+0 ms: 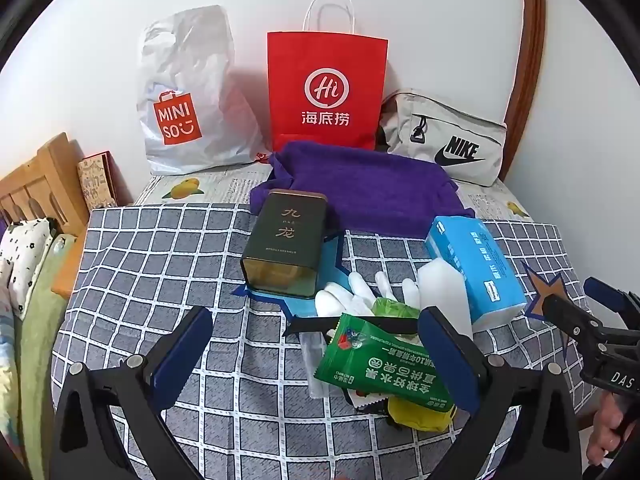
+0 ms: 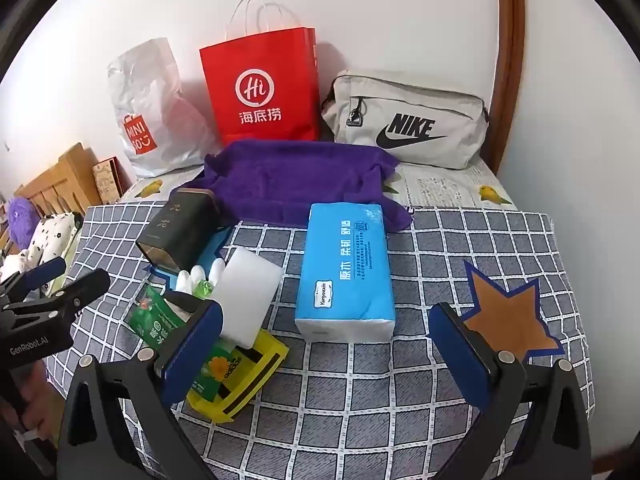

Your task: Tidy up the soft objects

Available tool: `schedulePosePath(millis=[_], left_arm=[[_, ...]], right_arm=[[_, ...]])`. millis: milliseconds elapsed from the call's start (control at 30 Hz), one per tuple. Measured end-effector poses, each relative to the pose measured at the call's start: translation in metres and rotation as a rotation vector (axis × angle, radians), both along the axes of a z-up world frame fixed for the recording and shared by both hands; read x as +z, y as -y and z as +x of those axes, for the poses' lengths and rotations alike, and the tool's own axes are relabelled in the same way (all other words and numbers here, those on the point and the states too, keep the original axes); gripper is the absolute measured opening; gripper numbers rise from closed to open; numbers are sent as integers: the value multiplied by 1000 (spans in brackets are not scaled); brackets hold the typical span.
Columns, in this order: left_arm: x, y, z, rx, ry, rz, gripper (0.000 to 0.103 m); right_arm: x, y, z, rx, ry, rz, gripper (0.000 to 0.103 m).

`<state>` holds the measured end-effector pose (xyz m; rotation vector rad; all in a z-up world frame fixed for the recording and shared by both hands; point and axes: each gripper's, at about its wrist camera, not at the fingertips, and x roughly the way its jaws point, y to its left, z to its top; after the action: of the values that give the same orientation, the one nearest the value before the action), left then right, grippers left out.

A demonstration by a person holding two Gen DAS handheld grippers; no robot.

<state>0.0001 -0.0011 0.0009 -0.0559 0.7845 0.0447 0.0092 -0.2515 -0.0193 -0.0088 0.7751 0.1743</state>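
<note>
A purple towel (image 1: 360, 188) (image 2: 296, 176) lies at the back of the checked table (image 1: 160, 264) (image 2: 400, 392). In front of it are a blue tissue pack (image 1: 476, 264) (image 2: 344, 268), a white foam block (image 2: 248, 292) (image 1: 444, 296), a white glove (image 1: 356, 292), a green packet (image 1: 380, 360) (image 2: 156, 316) and a yellow packet (image 2: 240, 376). My left gripper (image 1: 316, 360) is open above the green packet, not touching it. My right gripper (image 2: 326, 348) is open just short of the tissue pack. Each gripper shows at the edge of the other's view.
A dark tea tin (image 1: 284, 244) (image 2: 180, 228) lies on a blue star mat. An orange star mat (image 2: 512, 312) is at the right. A white Miniso bag (image 1: 180, 96), a red paper bag (image 1: 326, 88) (image 2: 260, 84) and a grey Nike pouch (image 2: 408, 120) lean on the wall.
</note>
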Motion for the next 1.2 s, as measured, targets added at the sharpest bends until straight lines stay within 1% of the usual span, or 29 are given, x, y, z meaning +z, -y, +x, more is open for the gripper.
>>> schedulePosePath(millis=[133,167,300,467,500,1200], left_arm=[[0,-1,-1,-4,4,-4,103],[1,-1,0,-4,5,-4,103],[-1,2,-6,-5,1,-1,103],[7,4,-8,-12,3,6,103],[8,5,-8,-11,2,7,103],[13,11,-17,-19,14,23,103]], right_arm=[[-3,0,-3,5,-10,3,102],[2,-2,-4,5,-10,4,102],[4,-3,-4,5,-16,5,102],[11,-6,-4,5,-12,8,102],[4,-3,-8,2,-4,15,102],[11,-3,-17,13,6,24,102]])
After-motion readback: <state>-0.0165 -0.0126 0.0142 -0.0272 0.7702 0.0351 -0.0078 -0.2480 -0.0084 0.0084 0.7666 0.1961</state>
